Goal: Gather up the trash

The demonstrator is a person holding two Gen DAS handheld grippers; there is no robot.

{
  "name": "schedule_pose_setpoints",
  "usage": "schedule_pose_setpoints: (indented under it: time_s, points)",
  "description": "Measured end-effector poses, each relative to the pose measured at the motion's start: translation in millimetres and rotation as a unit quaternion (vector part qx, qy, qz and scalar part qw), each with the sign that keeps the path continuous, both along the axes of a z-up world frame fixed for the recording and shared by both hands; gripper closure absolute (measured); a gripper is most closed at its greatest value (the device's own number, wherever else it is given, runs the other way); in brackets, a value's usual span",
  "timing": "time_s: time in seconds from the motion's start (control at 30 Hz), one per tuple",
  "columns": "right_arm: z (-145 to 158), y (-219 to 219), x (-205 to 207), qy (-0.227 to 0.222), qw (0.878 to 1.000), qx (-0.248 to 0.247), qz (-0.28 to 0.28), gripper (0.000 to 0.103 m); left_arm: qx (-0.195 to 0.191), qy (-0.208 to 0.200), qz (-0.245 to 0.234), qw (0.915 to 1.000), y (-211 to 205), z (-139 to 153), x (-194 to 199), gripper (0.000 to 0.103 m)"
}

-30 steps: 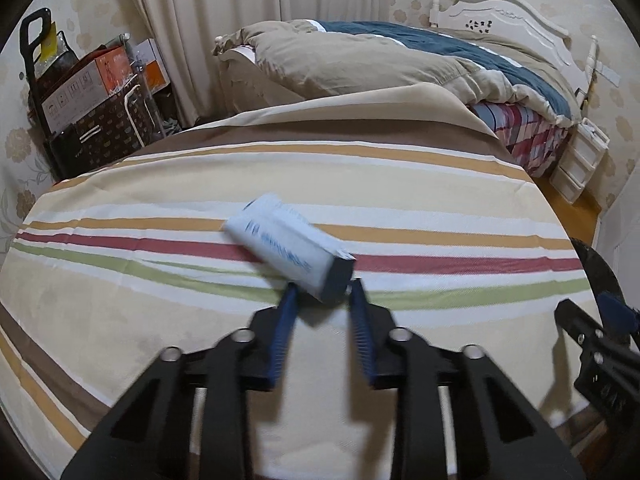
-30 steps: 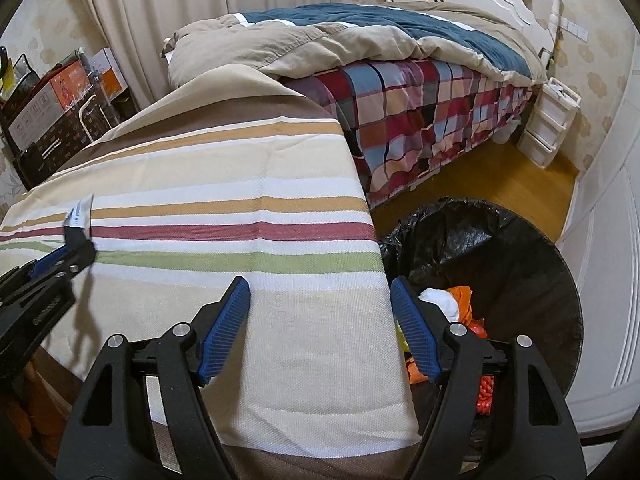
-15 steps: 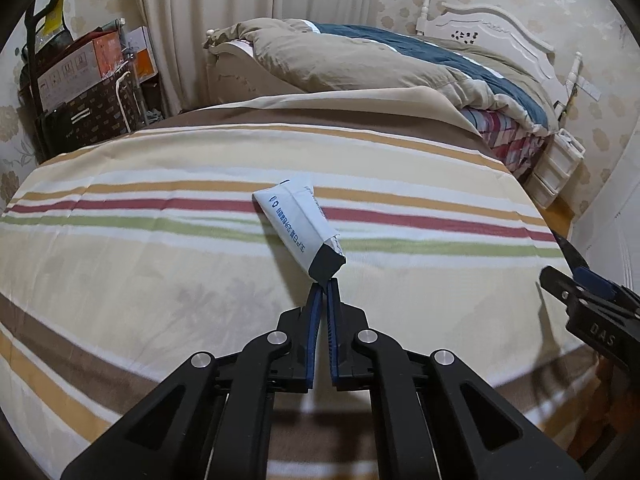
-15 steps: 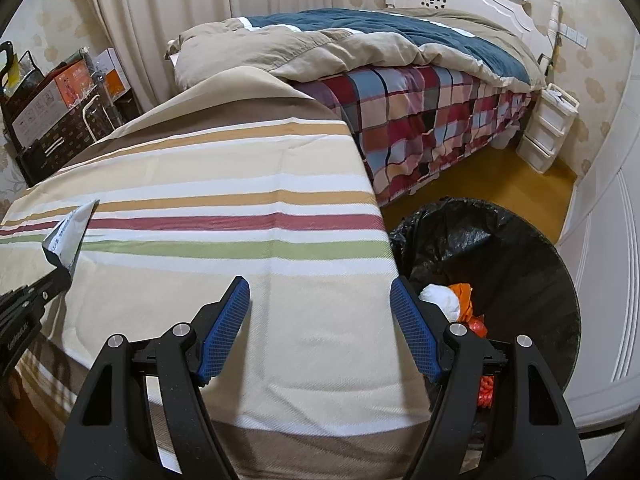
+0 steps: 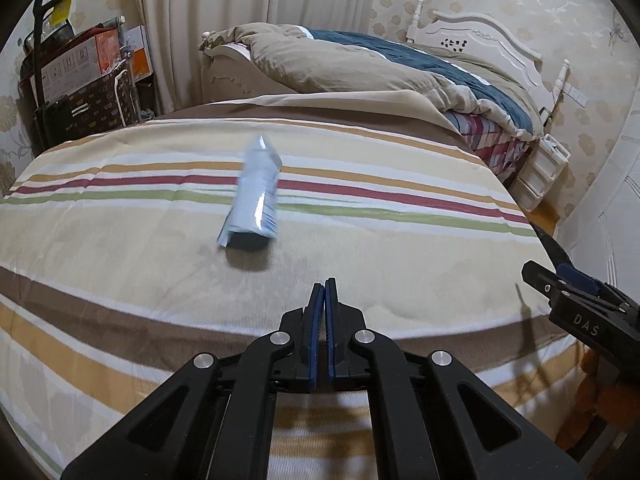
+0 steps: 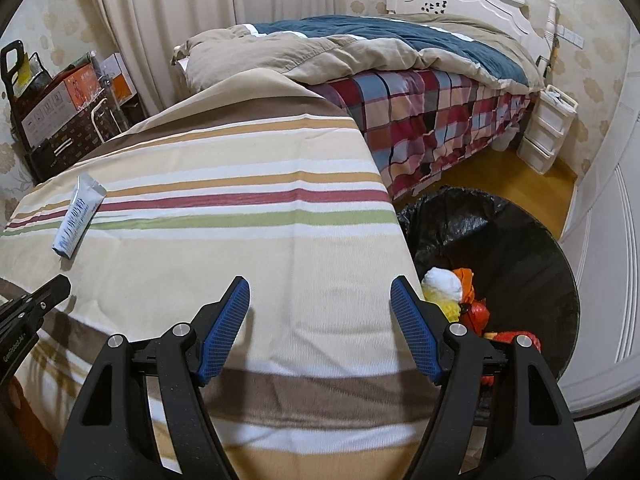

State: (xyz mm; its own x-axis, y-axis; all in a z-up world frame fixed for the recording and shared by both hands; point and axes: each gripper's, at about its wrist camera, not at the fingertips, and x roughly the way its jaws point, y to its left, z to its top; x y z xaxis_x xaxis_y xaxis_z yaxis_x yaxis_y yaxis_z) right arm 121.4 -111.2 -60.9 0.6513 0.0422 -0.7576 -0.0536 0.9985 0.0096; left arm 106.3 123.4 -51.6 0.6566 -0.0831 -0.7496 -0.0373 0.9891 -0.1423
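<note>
A pale blue and white tube-shaped wrapper (image 5: 256,196) lies on the striped tablecloth (image 5: 120,240), blurred in the left wrist view, a short way ahead and left of my left gripper (image 5: 324,286). It shows sharper in the right wrist view (image 6: 78,216), far left. My left gripper is shut and empty, apart from the wrapper. My right gripper (image 6: 320,320) is open and empty over the table's right edge, beside a black-lined trash bin (image 6: 520,240) that holds white, yellow and orange trash (image 6: 452,292).
A bed with a tan and blue duvet (image 6: 360,52) and plaid sheet stands behind the table. A white drawer unit (image 6: 548,128) sits at the right wall. Boxes and bags (image 5: 80,80) stand at the far left. A white door is on the right.
The wrapper, pinched at my left fingertips half a second ago, has slipped free and now lies on the cloth. My left gripper stayed shut and pulled back. The right gripper barely moved.
</note>
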Motion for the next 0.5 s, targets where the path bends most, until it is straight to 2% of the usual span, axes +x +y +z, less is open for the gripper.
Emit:
schedule_pose_setpoints:
  time_s: [0.23, 0.3, 0.37, 0.43, 0.5]
  points:
    - [0, 0, -4, -0.001, 1.000, 0.005, 0.001, 0.032, 0.003, -0.004, 0.012, 0.9999, 2, 4, -4, 0.097]
    - [1, 4, -5, 0.000, 1.000, 0.004, 0.007, 0.032, 0.000, -0.005, 0.022, 0.9997, 7, 4, -3, 0.081]
    - [1, 11, -4, 0.001, 1.000, 0.001, 0.015, 0.032, 0.004, -0.009, 0.031, 0.9995, 11, 5, -4, 0.070]
    - [0, 18, -1, 0.004, 1.000, -0.003, 0.022, 0.032, 0.009, -0.011, 0.040, 0.9991, 16, 6, -1, 0.065]
    - [-3, 24, 2, 0.007, 1.000, -0.007, 0.025, 0.032, 0.012, -0.011, 0.046, 0.9988, 21, 6, 3, 0.056]
